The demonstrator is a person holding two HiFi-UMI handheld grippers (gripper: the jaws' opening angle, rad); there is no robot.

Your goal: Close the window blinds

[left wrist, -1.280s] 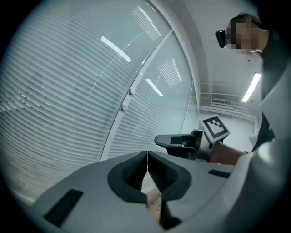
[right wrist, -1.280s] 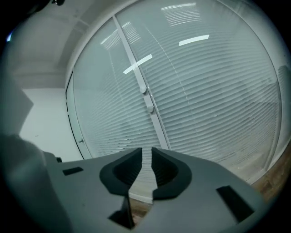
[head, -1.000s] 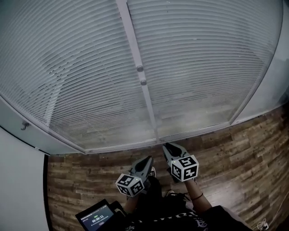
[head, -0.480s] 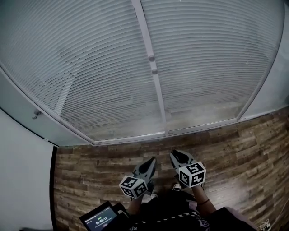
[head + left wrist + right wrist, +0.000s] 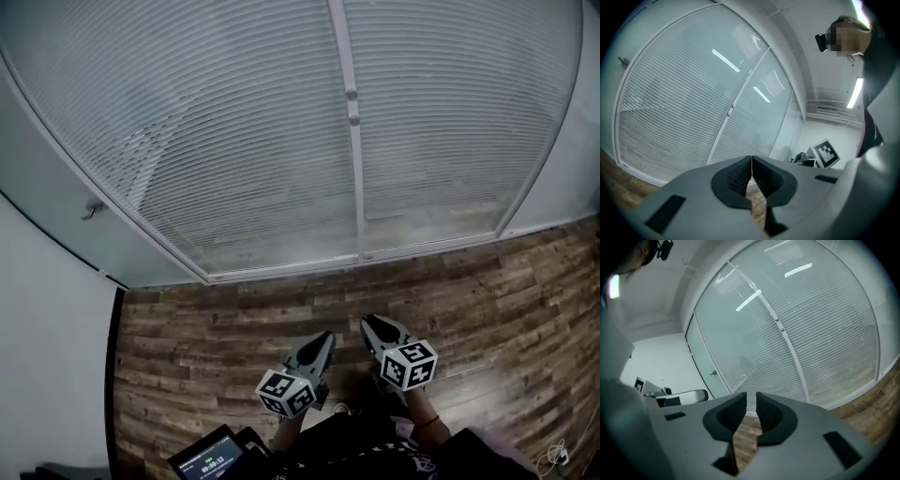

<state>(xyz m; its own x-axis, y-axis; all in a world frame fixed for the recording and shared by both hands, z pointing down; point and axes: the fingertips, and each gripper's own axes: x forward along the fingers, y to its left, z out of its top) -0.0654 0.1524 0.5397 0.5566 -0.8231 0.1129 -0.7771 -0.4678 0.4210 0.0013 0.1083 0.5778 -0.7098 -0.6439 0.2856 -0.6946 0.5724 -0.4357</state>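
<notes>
Standing well back from the blinds, both claws empty

Head view: the blinds (image 5: 234, 141) fill the window ahead, well apart from the left gripper (image 5: 322, 337) and right gripper (image 5: 372, 323), which are low over the wood floor (image 5: 206, 328). No cord or wand shows, only two small knobs (image 5: 352, 106) on the centre post, and the slat angle is hard to judge. Left gripper view: the jaw tips meet on nothing. Right gripper view: the jaws stand a narrow slit apart with nothing between them. So small an opening could slip off a knob, and nipping the slats instead would likely bend them.
</notes>
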